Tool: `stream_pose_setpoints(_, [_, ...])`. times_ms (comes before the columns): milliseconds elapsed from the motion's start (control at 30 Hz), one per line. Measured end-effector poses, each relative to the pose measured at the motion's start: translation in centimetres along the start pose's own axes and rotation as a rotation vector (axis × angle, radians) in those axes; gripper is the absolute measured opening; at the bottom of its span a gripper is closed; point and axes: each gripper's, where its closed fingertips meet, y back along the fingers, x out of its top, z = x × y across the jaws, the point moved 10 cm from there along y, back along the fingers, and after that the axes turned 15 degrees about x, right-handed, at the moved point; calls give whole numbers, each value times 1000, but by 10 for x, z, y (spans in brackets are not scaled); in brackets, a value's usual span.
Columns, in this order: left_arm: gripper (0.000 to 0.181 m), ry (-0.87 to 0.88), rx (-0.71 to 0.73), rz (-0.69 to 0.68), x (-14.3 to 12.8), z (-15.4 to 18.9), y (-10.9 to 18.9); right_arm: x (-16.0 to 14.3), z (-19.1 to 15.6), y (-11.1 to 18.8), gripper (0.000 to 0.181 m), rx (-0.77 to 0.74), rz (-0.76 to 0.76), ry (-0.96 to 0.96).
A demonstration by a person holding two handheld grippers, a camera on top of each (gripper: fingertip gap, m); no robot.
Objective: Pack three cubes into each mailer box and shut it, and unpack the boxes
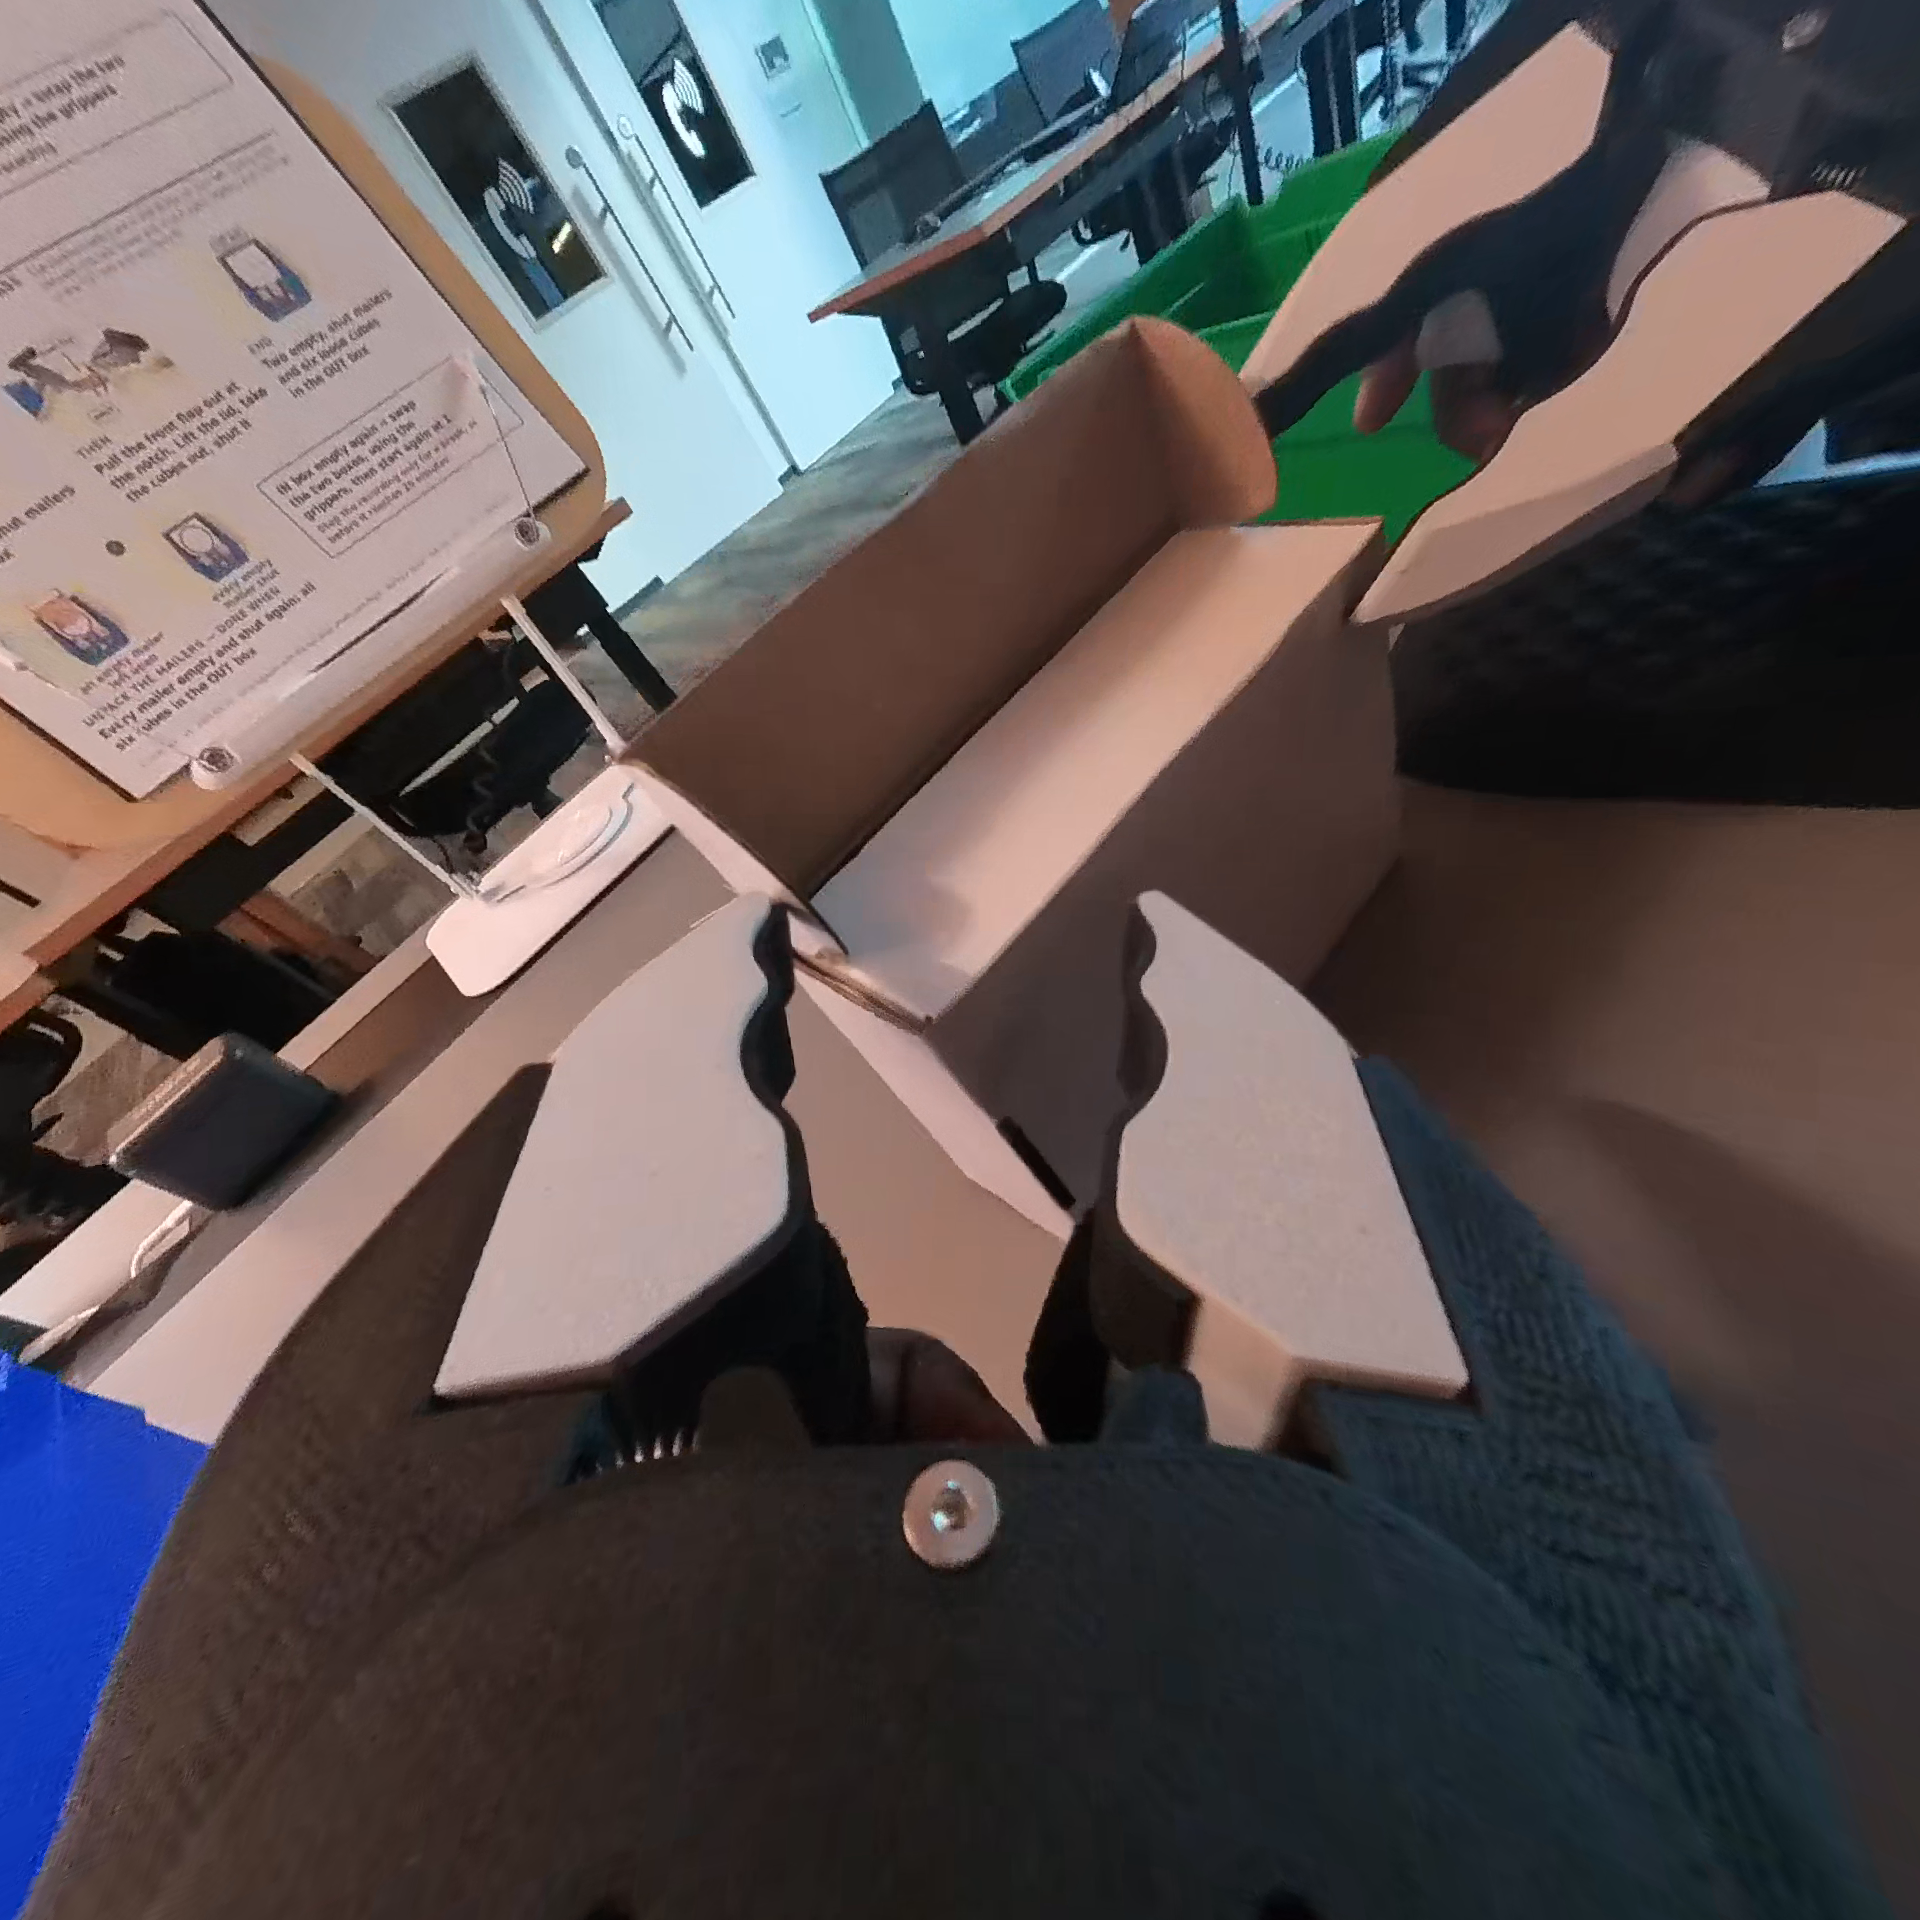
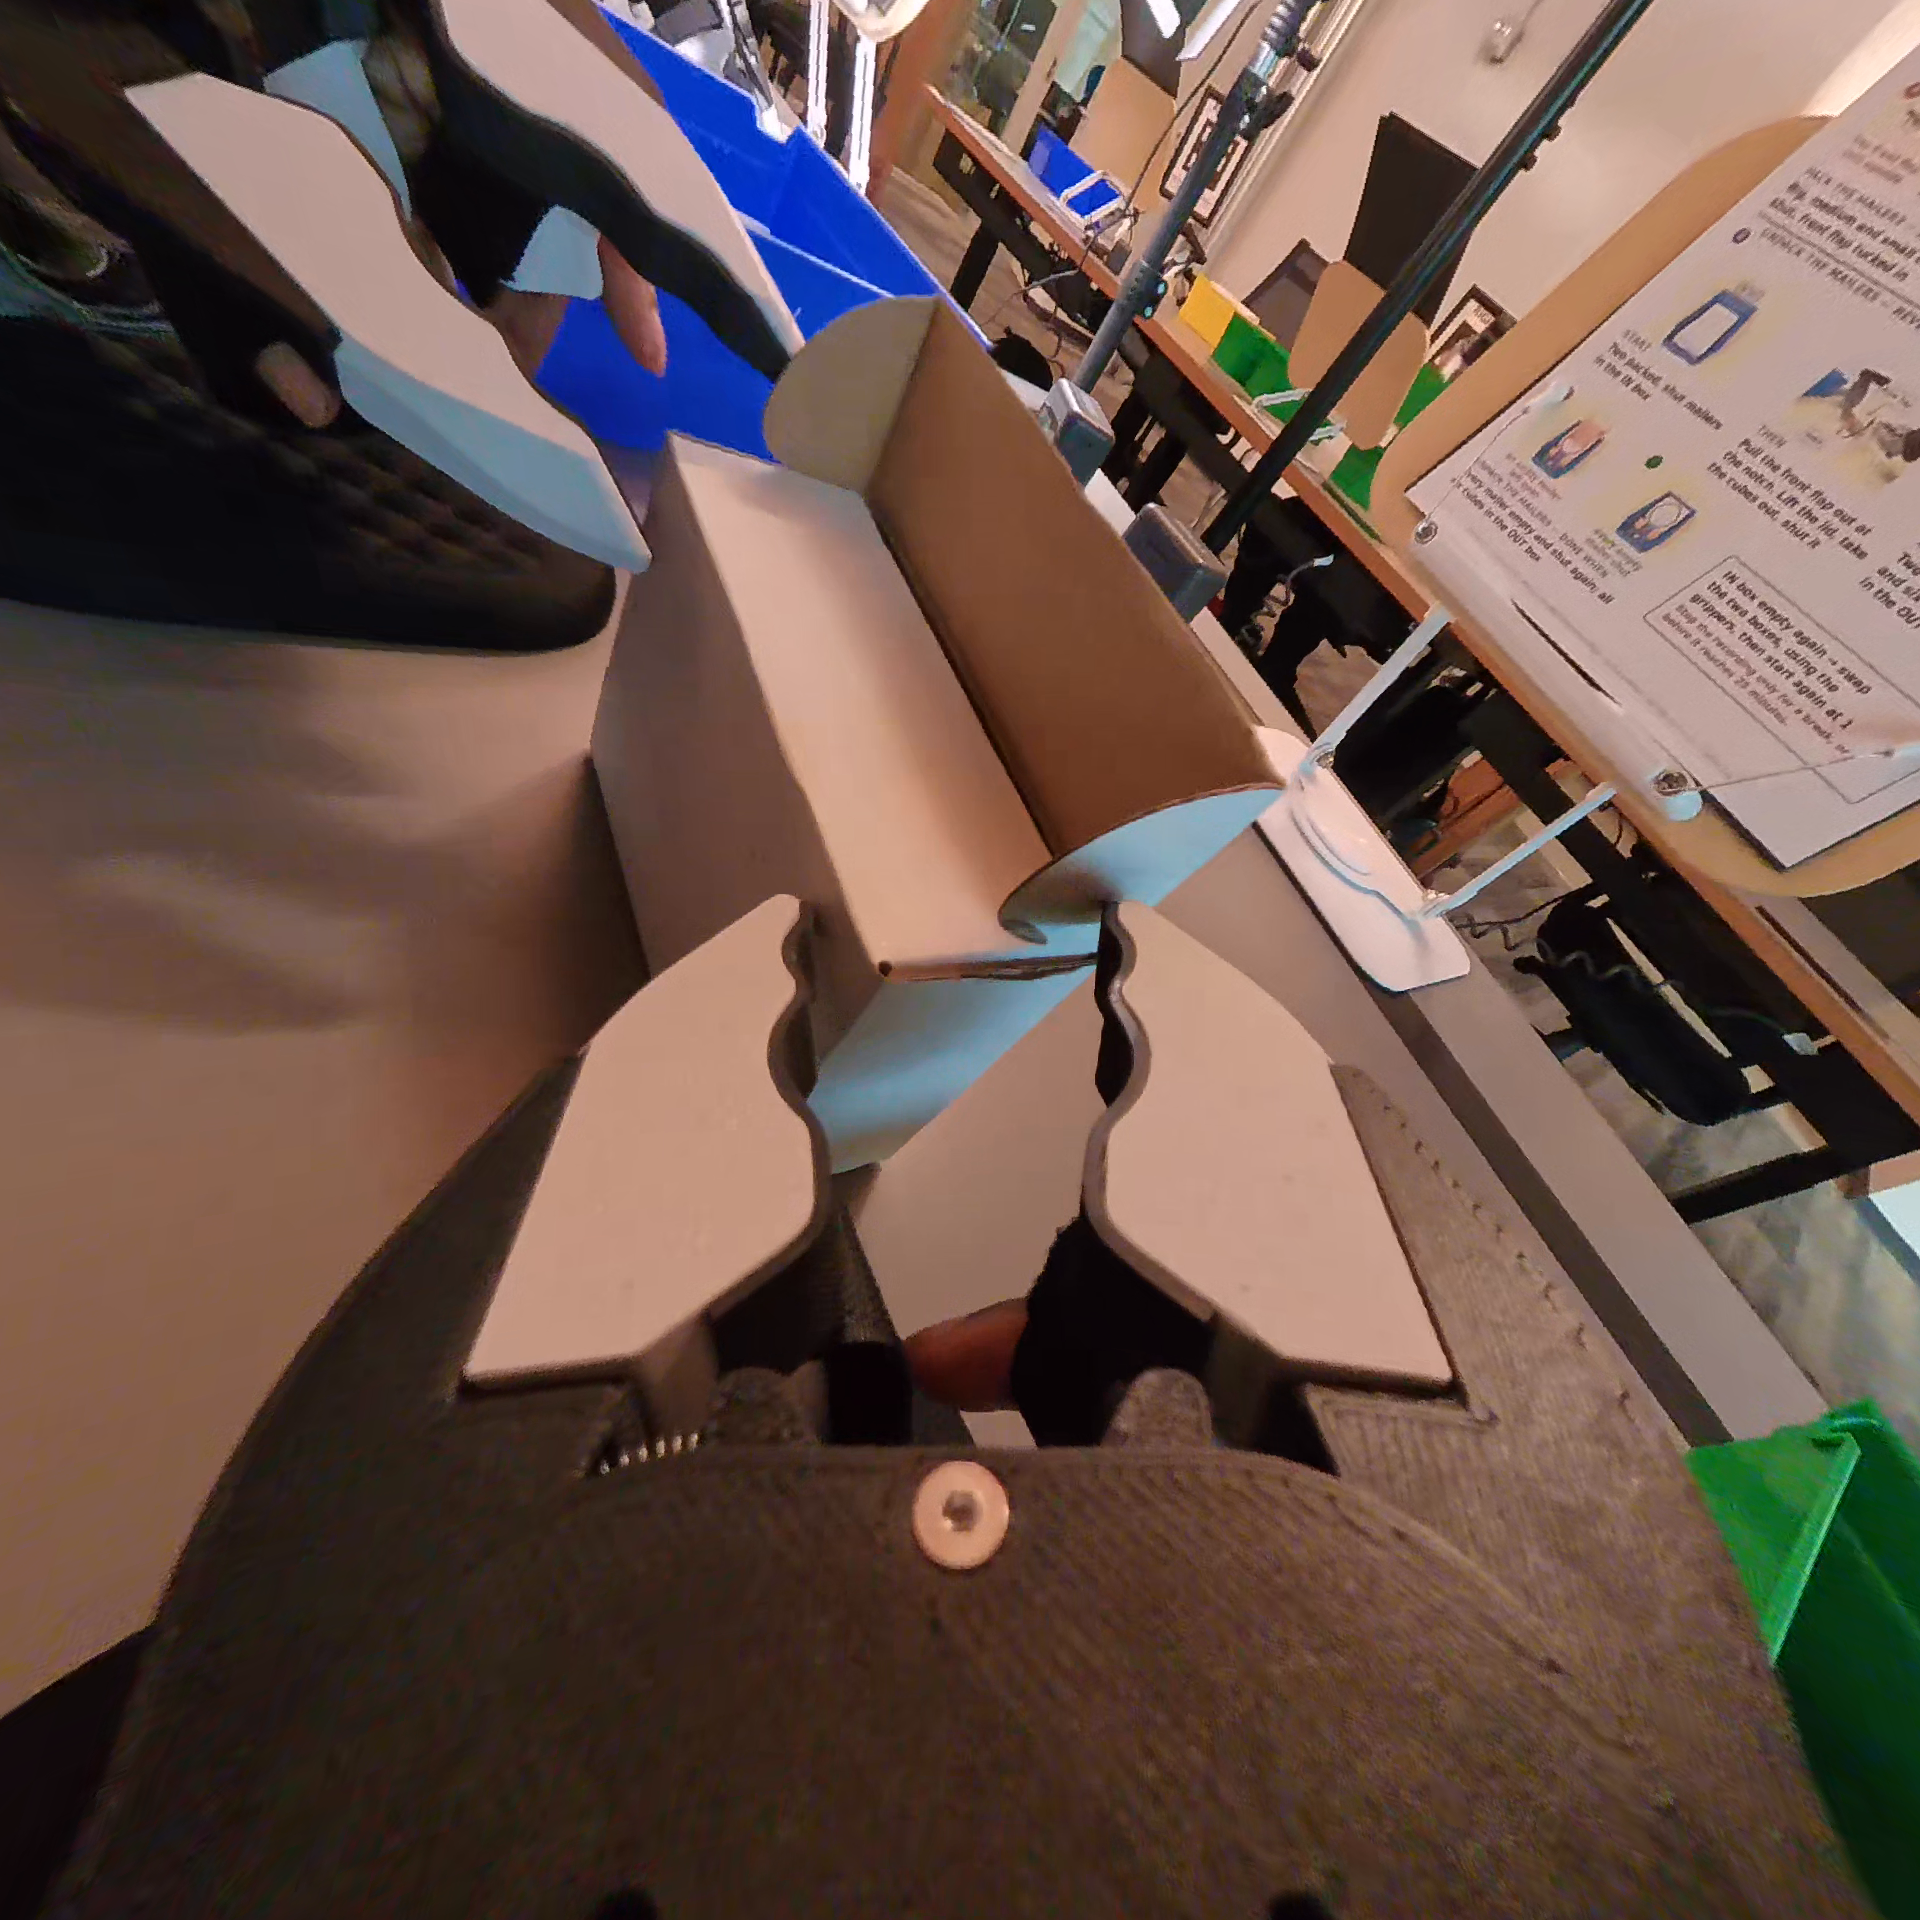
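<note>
My left fingers (image 1: 951, 1049) are spread apart around one end corner of the brown mailer box (image 1: 1039, 790). My right fingers (image 2: 951, 1029) are spread apart at the other end, by a round side flap (image 2: 1132, 847). Neither pair is squeezing anything. The box sits on the table (image 2: 1455, 1049), long way running between my two hands. Its front flap stands up. I cannot see inside it.

Sheet (image 1: 208, 416): printed text and small pictures, propped on a stand; seen in both views.
Door signs (image 1: 694, 114): white phone symbols on dark panels, possibly more lettering, too blurred to tell.
</note>
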Motion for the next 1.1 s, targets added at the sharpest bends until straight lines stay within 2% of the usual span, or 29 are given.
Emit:
stream_pose_setpoints(33, [59,-16,-3,-7,-1,1,0,0,0,0,52,-2,-6,3])
stream_pose_setpoints(333, [59,-137,-17,-13,-13,9,9,-4,-11,0,46,-22,-100,97])
stream_pose_setpoints(500, [59,-156,-37,-19,-11,6,11,-3,-10,3,52,16,-90,90])
stream_pose_setpoints(567, [60,-106,-18,30,-4,-2,13,3,-6,9,57,36,-9,47])
stream_pose_setpoints(633, [59,-24,6,109,5,-13,13,11,2,16,52,35,98,-16])
stream_pose_setpoints(667, [51,47,15,151,10,-19,13,15,7,20,43,22,159,-64])
stream_pose_setpoints(733, [22,236,14,198,17,-34,6,20,19,23,13,1,276,-193])
stream_pose_setpoints(767, [11,329,-4,199,19,-40,1,22,25,23,3,0,325,-271])
stream_pose_setpoints(800, [4,401,-40,185,19,-45,-5,22,30,22,0,13,355,-351])
stream_pose_setpoints(900, [0,505,-131,104,12,-52,-19,16,39,17,0,56,375,-486])
stream_pose_setpoints(1000, [0,533,-231,46,1,-48,-21,7,37,11,0,69,310,-503])
stream_pose_setpoints(1100, [0,544,-262,26,-6,-42,-17,2,30,9,0,98,307,-508])
